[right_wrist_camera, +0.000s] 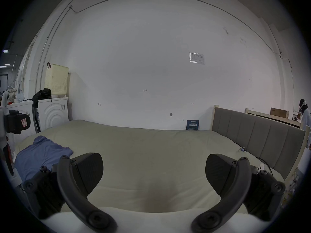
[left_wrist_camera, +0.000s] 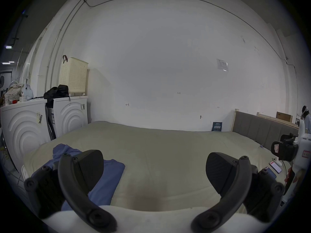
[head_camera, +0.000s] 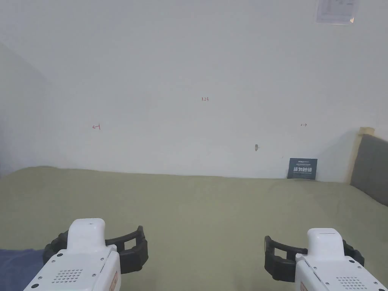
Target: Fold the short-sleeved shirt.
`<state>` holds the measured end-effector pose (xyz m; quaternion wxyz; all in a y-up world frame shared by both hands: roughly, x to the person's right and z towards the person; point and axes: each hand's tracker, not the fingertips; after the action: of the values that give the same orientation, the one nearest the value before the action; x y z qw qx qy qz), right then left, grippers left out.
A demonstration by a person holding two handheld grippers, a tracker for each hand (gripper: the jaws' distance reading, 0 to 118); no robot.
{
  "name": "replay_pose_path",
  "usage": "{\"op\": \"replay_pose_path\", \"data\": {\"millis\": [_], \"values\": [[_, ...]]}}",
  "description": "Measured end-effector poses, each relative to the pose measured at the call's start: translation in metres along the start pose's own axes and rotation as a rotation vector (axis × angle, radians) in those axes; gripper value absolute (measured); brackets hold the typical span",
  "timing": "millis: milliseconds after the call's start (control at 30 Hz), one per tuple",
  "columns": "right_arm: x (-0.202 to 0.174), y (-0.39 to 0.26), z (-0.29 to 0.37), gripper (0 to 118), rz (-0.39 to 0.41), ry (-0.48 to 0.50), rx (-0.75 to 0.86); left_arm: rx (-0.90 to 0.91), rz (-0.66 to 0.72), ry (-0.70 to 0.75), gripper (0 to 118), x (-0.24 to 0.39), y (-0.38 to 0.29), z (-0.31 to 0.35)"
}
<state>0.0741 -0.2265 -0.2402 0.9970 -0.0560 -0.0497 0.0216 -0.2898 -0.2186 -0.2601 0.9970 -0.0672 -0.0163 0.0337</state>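
A blue short-sleeved shirt [left_wrist_camera: 109, 177] lies loosely crumpled on the left part of the olive-green bed [head_camera: 208, 212]. In the head view just a corner of the shirt [head_camera: 15, 265] peeks in at the bottom left. My left gripper [head_camera: 94, 242] hovers over the bed's near edge just right of the shirt, jaws wide apart and empty; its left jaw overlaps the shirt in the left gripper view [left_wrist_camera: 154, 159]. My right gripper [head_camera: 313, 246] hangs farther right over bare sheet, also open and empty [right_wrist_camera: 154, 159]. The shirt [right_wrist_camera: 42, 154] lies well to its left.
A grey padded headboard [right_wrist_camera: 260, 135] bounds the bed on the right, with phones [left_wrist_camera: 276, 166] near that edge. White washing machines [left_wrist_camera: 70, 114] and a cream laundry basket [left_wrist_camera: 74, 75] stand beyond the left side. A dark sign [head_camera: 302, 168] leans on the wall. A person [right_wrist_camera: 304, 114] stands far right.
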Motion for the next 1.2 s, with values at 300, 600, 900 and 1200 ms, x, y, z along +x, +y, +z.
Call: {"op": "replay_pose_path", "data": {"millis": [300, 600, 900, 1200], "values": [[-0.001, 0.0, 0.0, 118, 0.0, 0.004, 0.003, -0.007, 0.0, -0.008, 118, 0.002, 0.002, 0.0], [-0.003, 0.003, 0.001, 118, 0.017, 0.008, 0.011, -0.003, -0.011, -0.016, 118, 0.003, 0.005, 0.001], [0.0, 0.004, -0.003, 118, 0.015, -0.004, -0.008, -0.003, -0.015, -0.01, 118, 0.001, 0.005, -0.001], [0.002, 0.009, -0.004, 118, 0.016, -0.002, 0.001, -0.001, -0.021, -0.007, 118, 0.001, 0.006, -0.005]]}}
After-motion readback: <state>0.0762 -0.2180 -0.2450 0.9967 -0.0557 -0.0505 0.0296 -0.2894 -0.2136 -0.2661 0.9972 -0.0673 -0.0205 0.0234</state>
